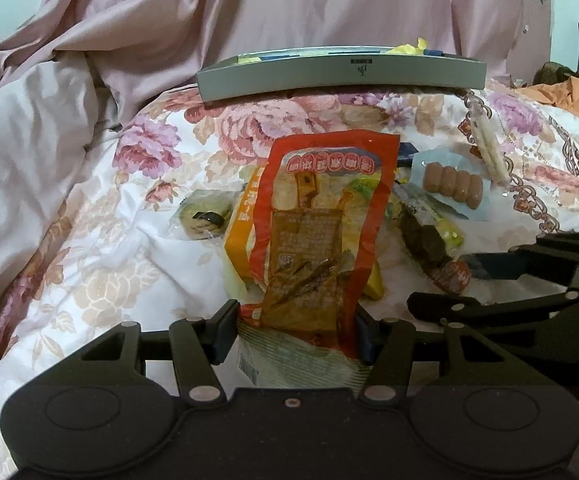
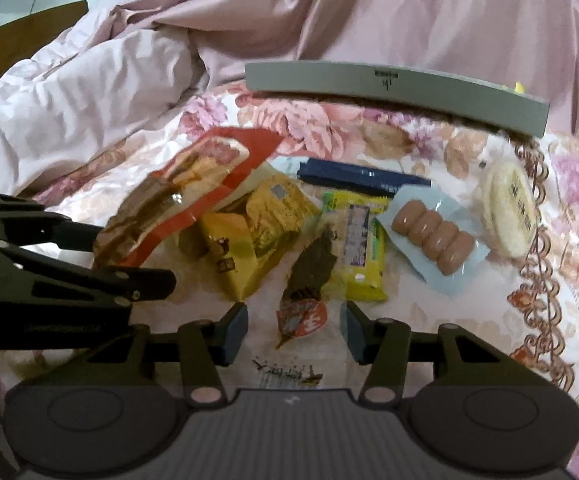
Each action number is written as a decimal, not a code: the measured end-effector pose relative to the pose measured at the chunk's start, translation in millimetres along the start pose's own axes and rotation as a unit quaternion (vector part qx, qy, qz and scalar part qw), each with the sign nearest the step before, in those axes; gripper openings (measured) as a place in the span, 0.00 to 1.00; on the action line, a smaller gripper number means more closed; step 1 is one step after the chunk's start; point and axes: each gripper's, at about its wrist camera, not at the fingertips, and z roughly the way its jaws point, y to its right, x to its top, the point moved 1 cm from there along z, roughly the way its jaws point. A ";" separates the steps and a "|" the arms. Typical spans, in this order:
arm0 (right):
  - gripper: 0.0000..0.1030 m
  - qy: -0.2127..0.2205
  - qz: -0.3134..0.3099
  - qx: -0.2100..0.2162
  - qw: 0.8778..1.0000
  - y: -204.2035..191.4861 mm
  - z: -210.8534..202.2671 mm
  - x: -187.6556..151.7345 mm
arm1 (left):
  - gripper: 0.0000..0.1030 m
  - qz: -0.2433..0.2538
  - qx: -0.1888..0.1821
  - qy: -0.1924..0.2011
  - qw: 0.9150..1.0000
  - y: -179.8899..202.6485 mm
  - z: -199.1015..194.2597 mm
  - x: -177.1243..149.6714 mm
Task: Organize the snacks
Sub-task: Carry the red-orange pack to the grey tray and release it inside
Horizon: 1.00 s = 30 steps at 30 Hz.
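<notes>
My left gripper (image 1: 295, 330) is shut on the lower end of a red and orange snack packet (image 1: 321, 216), which stands up from the pile; the right wrist view shows that gripper (image 2: 129, 264) at the left with the packet (image 2: 193, 184). My right gripper (image 2: 294, 332) is open low over the floral bedspread. A small dark packet with a red end (image 2: 301, 316) lies between its fingers, and neither pad touches it. In the left wrist view the right gripper (image 1: 441, 282) reaches in from the right around that packet (image 1: 453, 276).
A grey tray (image 1: 341, 76) (image 2: 389, 88) stands at the back with yellow and blue items inside. Loose on the bedspread lie a sausage pack (image 2: 433, 240), a yellow-green packet (image 2: 363, 248), yellow packets (image 2: 233, 256), a blue bar (image 2: 361, 178) and rice crackers (image 2: 509, 208). Pink bedding is heaped behind.
</notes>
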 end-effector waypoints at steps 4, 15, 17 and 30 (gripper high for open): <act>0.53 0.000 0.015 0.003 1.000 5.5 2.6 -1.3 | 0.57 -0.013 -0.003 0.014 1.000 -3.9 -4.5 0.9; 0.53 0.062 -0.101 -0.092 0.989 -14.0 -13.2 -0.4 | 0.58 -0.052 -0.011 0.056 0.997 -11.6 -15.5 17.9; 0.53 0.076 -0.117 -0.103 0.985 -16.6 -15.7 0.4 | 0.58 -0.056 -0.010 0.062 0.996 -12.1 -14.5 24.4; 0.54 0.172 -0.091 -0.144 0.970 33.7 -23.5 70.3 | 0.58 -0.108 -0.022 0.123 0.986 -16.3 20.1 125.6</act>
